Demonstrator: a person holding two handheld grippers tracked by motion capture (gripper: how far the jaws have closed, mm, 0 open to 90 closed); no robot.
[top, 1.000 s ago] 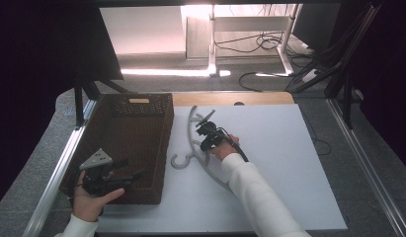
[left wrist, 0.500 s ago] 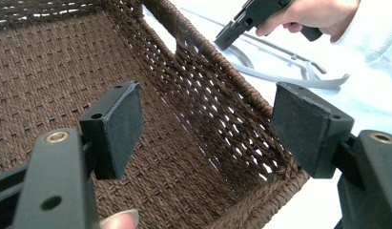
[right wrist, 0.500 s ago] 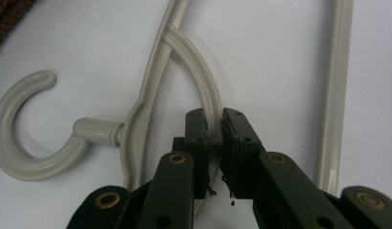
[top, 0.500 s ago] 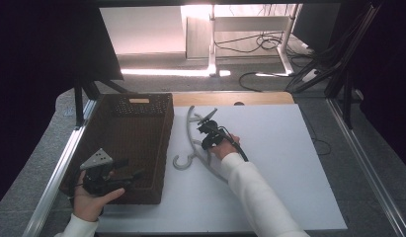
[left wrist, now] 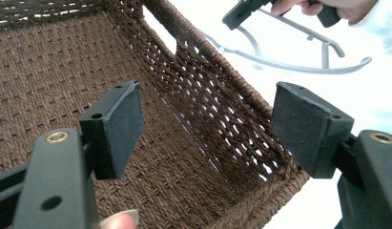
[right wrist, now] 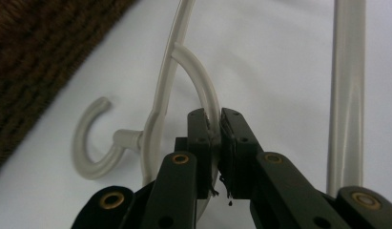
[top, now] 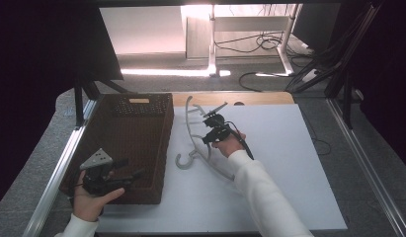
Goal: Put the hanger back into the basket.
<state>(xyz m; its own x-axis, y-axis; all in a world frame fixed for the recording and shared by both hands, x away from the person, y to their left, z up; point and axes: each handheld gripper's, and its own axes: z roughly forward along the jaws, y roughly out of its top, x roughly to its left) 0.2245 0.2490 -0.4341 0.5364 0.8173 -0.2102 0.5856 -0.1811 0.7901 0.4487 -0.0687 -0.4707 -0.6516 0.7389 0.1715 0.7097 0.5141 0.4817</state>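
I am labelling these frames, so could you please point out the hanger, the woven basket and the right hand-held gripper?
hanger (top: 183,160): high view, on its hook.
woven basket (top: 167,143): high view, on its right wall.
right hand-held gripper (right wrist: 215,125): right gripper view, between its fingertips, shut on the hanger.

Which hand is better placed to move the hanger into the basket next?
Right. The right gripper is shut on the hanger. The left gripper hovers open over the basket, holding nothing.

Right gripper (right wrist: 213,125): jaws, just closing, now pinch the curved inner brace of the grey hanger (right wrist: 161,102); gripper sits slightly higher than a second ago. Hanger (top: 191,143): end near the gripper now tilts up off the white table (top: 289,163); hook by the basket (top: 136,143).
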